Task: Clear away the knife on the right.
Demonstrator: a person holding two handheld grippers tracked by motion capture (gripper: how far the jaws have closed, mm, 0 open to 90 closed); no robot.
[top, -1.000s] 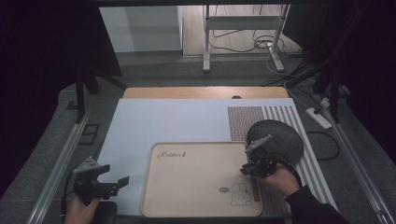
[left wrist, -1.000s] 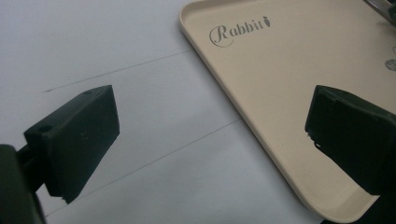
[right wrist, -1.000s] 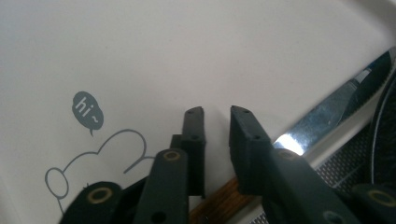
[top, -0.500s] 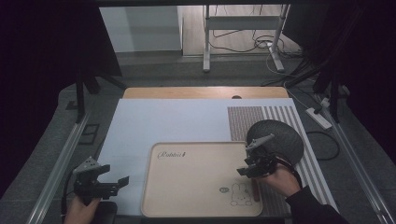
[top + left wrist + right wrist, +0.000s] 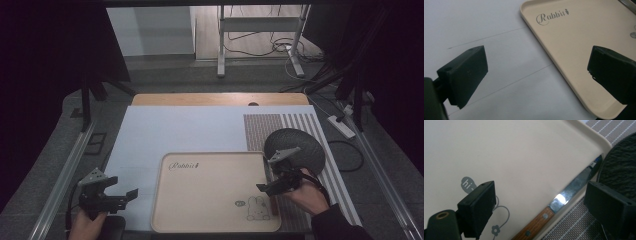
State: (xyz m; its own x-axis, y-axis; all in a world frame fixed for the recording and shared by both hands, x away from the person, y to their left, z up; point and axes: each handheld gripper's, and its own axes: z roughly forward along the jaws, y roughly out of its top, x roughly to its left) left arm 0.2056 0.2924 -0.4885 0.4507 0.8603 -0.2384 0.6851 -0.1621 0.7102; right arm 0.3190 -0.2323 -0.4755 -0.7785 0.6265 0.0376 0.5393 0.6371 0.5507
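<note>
— So, where do we find the knife (image 5: 554,205)?

— We see it in the right gripper view: a wooden handle with rivets and a shiny steel blade, lying along the right rim of the beige tray (image 5: 210,225), the blade pointing toward the far side. Whether it rests on the rim or just inside it, we cannot tell. In the high view only a thin dark strip at that rim hints at it.

— And the right gripper (image 5: 272,175)?

— We see it held over the tray's right edge, above the knife, its jaws spread wide and holding nothing. In its own view the knife lies between the two black jaws, apart from both.

— What sits beside it?

— Just right of the tray's far right corner we see a dark round plate (image 5: 295,147) on a striped placemat (image 5: 280,122). The tray bears the word "Rabbit" near its far left corner and a small rabbit drawing with a "hi" bubble near its right near corner.

— And the left gripper (image 5: 122,197)?

— We see it at the near left, over the pale blue table cover (image 5: 190,130), beside the tray's left edge. Its jaws are also wide apart and hold nothing; the left gripper view shows the tray's rim by one jaw.
</note>
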